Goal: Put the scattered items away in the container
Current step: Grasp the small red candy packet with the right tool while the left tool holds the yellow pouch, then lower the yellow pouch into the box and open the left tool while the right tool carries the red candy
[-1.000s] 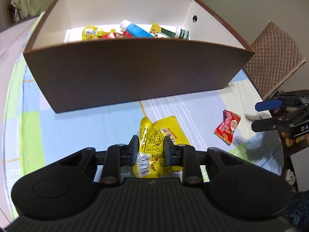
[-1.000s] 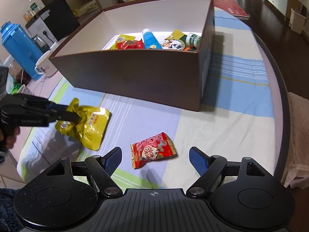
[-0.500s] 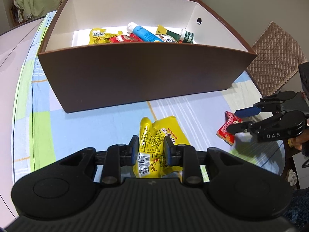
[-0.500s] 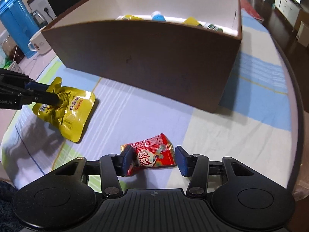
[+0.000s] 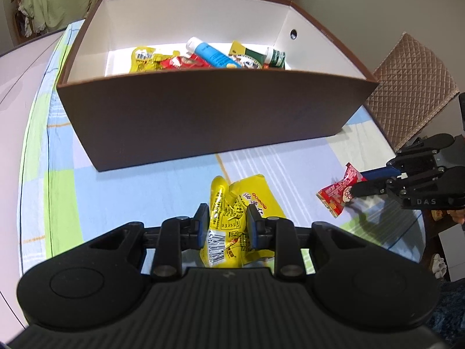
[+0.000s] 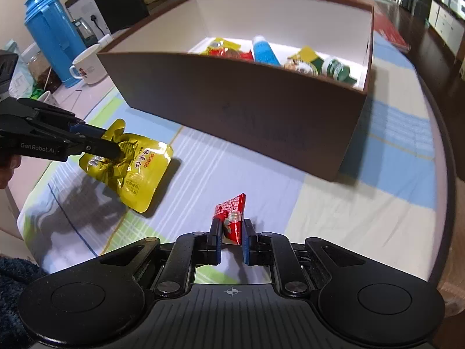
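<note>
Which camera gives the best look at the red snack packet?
The left wrist view: the red snack packet shows side-on, most of its face visible, pinched at one end by the right gripper. In the right wrist view it stands edge-on between the fingers, largely foreshortened.

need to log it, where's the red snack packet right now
Pinched in the right gripper, the red snack packet sits just above the tablecloth, in front of the brown box.
</note>
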{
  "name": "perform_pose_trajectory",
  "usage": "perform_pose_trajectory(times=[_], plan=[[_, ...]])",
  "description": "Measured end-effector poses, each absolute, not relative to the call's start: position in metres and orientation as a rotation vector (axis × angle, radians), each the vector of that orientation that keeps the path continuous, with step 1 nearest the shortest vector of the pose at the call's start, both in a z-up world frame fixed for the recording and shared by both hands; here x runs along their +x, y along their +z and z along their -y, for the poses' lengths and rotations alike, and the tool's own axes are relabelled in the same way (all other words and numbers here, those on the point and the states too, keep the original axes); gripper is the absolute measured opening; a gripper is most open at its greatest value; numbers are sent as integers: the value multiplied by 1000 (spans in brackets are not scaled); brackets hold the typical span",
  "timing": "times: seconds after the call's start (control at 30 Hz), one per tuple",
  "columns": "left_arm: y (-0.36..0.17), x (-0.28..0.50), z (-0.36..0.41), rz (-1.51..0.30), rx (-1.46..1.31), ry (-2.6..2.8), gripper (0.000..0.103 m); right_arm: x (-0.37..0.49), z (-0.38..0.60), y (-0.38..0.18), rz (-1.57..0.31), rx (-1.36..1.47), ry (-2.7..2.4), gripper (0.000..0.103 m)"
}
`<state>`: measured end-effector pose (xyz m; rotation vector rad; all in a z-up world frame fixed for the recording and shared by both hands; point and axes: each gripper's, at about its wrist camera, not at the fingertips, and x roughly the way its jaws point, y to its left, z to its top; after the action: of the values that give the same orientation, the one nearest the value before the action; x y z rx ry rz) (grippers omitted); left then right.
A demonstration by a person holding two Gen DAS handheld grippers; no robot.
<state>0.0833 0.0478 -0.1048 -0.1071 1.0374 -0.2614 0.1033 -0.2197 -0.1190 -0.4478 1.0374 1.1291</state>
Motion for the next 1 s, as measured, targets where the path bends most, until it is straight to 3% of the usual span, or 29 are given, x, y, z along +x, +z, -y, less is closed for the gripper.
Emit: perform_pose_trajectory(times=[1.0], plan=[[-15, 71, -67, -867, -13, -240, 23, 131, 251, -2, -822, -254, 1159, 12]])
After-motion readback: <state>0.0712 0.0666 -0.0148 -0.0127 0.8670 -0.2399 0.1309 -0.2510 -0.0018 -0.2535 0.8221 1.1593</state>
